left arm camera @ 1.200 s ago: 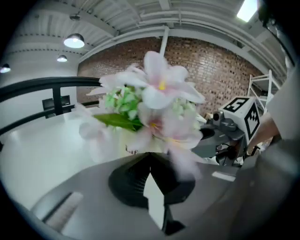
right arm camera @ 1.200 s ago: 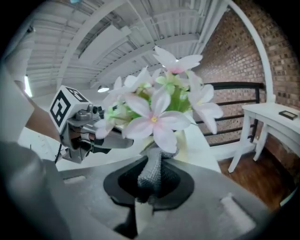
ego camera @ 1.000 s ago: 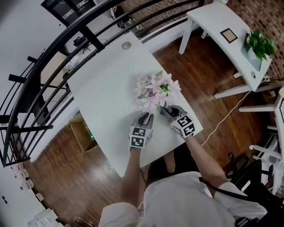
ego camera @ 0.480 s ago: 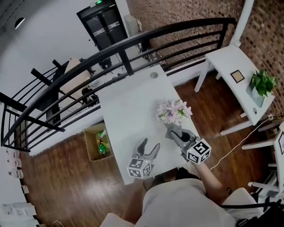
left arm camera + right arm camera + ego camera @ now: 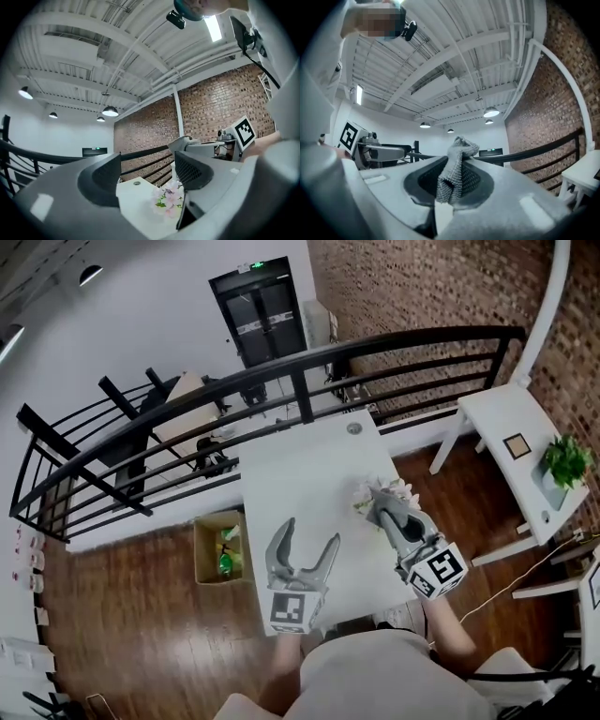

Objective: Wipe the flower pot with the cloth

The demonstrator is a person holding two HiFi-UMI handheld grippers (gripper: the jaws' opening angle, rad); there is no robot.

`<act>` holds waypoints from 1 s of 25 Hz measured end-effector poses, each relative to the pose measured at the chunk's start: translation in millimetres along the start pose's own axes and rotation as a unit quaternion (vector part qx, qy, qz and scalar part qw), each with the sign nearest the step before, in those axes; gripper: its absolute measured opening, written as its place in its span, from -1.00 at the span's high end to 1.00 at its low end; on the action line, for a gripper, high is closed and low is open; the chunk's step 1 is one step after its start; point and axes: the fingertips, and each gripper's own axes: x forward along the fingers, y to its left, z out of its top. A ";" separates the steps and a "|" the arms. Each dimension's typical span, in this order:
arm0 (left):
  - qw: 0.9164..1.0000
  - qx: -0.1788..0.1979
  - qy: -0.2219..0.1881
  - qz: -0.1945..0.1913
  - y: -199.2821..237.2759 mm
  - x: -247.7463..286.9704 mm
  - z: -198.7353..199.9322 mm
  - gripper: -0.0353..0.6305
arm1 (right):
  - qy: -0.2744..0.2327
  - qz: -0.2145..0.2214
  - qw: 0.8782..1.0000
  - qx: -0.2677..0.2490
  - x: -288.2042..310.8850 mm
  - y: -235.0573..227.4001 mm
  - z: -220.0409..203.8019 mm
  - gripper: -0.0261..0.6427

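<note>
A cardboard box point(image 5: 219, 549) sits on the wood floor point(image 5: 131, 615) just left of the white bench point(image 5: 300, 465). Over the bench's near edge the left tool point(image 5: 309, 538) hangs level, its jaws spread and just now opening wider, with nothing between them. The pink and white flowers point(image 5: 168, 201) stand near the bench's right edge. The flower pot beneath them is hidden behind the right tool point(image 5: 386, 502), held in front of them. Its jaws pinch a grey knitted cloth point(image 5: 454, 176) that sticks up above the pads. Farther right, a small green plant point(image 5: 567, 460) stands on another white bench point(image 5: 506, 418)
</note>
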 end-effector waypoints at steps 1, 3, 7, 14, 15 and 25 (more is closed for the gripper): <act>1.000 -0.004 -0.003 -0.001 1.4 -3.9 0.4 -0.22 | -0.004 -0.003 1.000 -0.002 -1.1 6.7 2.8 0.89; 1.000 -0.030 -0.005 -0.008 3.7 -10.3 -1.1 -0.22 | -0.008 -0.015 1.000 -0.019 -5.6 19.6 8.7 0.89; 0.998 -0.052 0.006 -0.034 -5.5 -12.3 -17.0 -0.22 | -0.006 -0.059 0.997 -0.039 -31.7 19.2 9.2 0.89; 0.999 -0.031 0.018 0.019 -61.8 -5.8 -22.0 -0.22 | 0.004 -0.040 0.998 -0.038 -95.4 -19.5 2.4 0.88; 0.999 -0.029 0.020 0.031 -71.5 -9.7 -20.4 -0.22 | 0.005 -0.029 0.999 -0.044 -104.8 -19.2 4.1 0.88; 0.995 -0.037 0.027 0.086 -174.7 -34.6 -20.0 -0.20 | 0.005 0.004 1.000 -0.012 -190.2 -54.6 1.9 0.88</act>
